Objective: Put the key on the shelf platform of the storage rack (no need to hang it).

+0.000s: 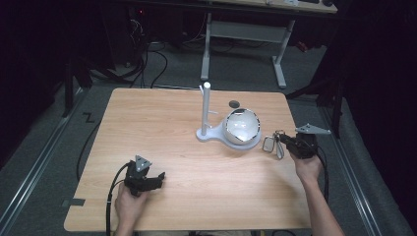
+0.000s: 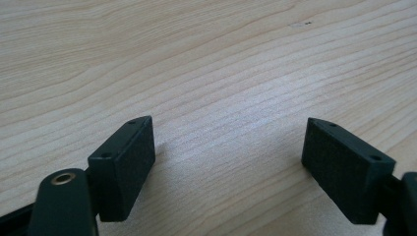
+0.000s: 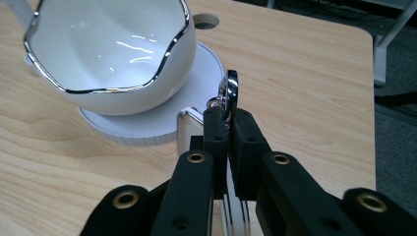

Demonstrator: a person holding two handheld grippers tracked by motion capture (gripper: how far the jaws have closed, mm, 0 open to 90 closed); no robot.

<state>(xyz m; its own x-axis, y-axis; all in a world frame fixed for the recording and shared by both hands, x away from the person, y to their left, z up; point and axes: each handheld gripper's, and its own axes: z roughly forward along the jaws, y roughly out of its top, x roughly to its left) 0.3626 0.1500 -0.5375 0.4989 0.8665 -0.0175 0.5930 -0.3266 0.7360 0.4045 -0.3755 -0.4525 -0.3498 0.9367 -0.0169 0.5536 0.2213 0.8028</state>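
Right tool [image 3: 228,129] clamped on unmarked keyring [image 3: 230,91], beside white bowl [image 3: 113,54]

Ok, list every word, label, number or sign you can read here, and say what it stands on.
None can be read.
Bowl: plain white with a silver rim, no print.
White stand: no label.
Keyring in the right gripper: bare metal, no engraving visible.
Left gripper pads and table: unmarked.

Lab, wooden table [image 1: 162,123], floor cables [image 1: 152,59], adjustable desk [image 1: 246,29]
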